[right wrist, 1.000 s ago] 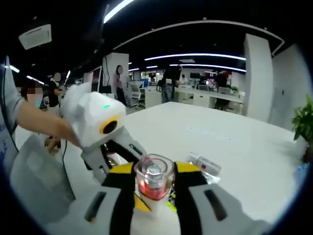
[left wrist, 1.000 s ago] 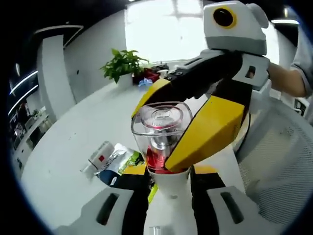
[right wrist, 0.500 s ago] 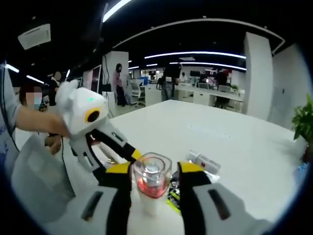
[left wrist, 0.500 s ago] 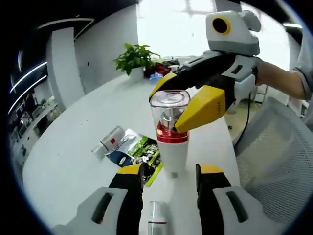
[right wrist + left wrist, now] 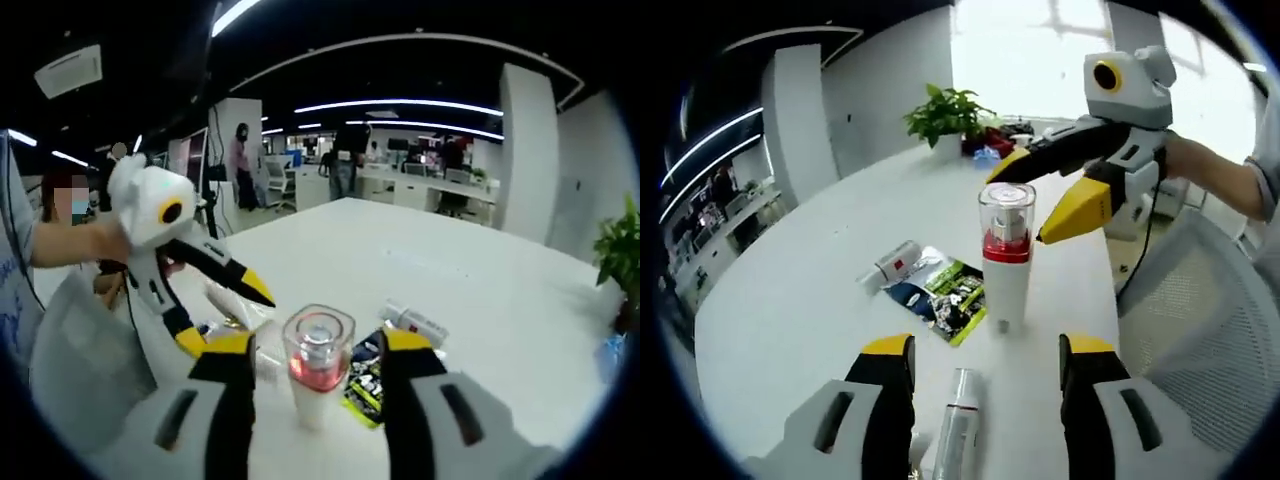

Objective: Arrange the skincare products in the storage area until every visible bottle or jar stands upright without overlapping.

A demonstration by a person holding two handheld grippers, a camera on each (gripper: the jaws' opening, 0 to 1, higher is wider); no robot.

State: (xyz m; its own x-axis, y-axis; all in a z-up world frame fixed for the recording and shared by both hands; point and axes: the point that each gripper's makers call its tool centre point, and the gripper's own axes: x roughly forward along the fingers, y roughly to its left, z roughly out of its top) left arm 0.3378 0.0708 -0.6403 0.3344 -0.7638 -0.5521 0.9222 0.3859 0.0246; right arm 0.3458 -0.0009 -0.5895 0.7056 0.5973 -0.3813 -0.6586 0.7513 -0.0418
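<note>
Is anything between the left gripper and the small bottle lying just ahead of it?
Nothing visible. The lying bottle sits between the open fingers of the left gripper, with bare table around it. The upright pump bottle stands farther off, beyond it.

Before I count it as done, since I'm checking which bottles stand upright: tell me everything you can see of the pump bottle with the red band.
The pump bottle stands upright on the white table, free of both hand-held grippers. It has a white, plastic-looking body, a red collar and a clear square cap over a silvery pump. Its base sits at the edge of a printed sachet; the right hand-held gripper is open around the cap without touching.
</note>
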